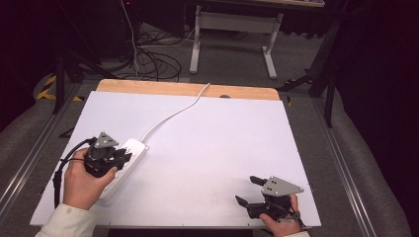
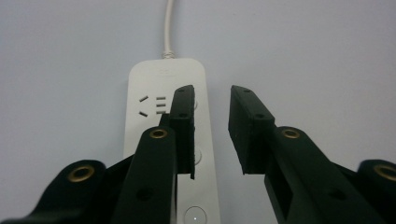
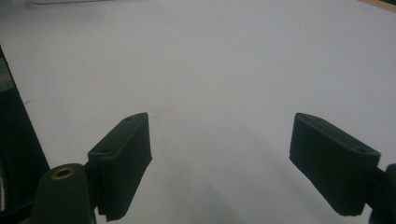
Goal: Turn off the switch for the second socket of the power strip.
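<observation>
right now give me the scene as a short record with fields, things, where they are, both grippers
surface: white table top
power strip: white power strip at the left side, flat on the table
cord: white cord runs from the strip to the far edge
left gripper: left gripper above the strip's right edge, fingers apart, nothing between them
right gripper: right gripper at the near right, fingers wide apart over bare table

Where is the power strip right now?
In the high view the white power strip lies on the near left part of the white table, under the left gripper. Its cord runs toward the table's far edge.
</observation>
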